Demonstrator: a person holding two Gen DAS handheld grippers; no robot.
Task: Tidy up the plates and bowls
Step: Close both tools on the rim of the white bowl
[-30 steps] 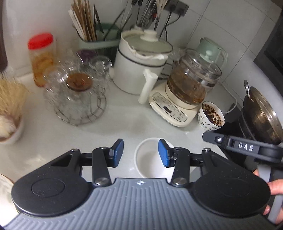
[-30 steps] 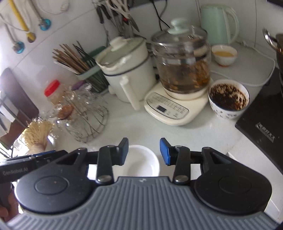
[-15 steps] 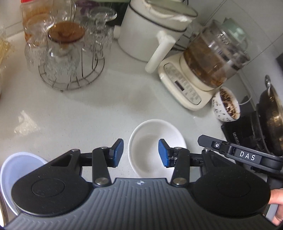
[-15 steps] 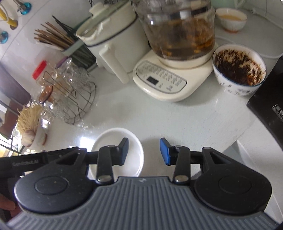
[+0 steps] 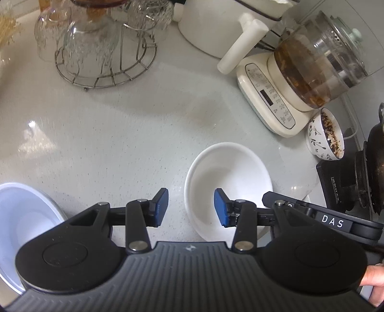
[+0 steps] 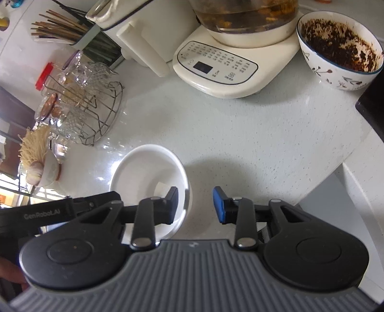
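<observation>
A white bowl (image 5: pixel 228 172) sits upright on the pale counter; it also shows in the right wrist view (image 6: pixel 146 172). My left gripper (image 5: pixel 190 207) is open and straddles the bowl's left rim, right finger inside, left finger outside. My right gripper (image 6: pixel 195 204) is open and straddles the bowl's right rim, left finger inside, right finger outside. A second white bowl (image 5: pixel 21 216) lies at the lower left of the left wrist view, partly hidden by the gripper body.
A patterned bowl (image 6: pixel 340 48) with dark residue stands by a glass kettle on its cream base (image 6: pixel 228 64). A wire rack of glasses (image 5: pixel 96 48), a white pot (image 5: pixel 216 21), a chopstick holder (image 6: pixel 72 36) and a black cooktop (image 5: pixel 336 187) with a wok ring the area. The counter edge drops at right (image 6: pixel 336 168).
Both grippers have moved down and forward toward the counter, so the white bowl looms larger. Each now has one finger inside the bowl's rim. The jaws stay open.
</observation>
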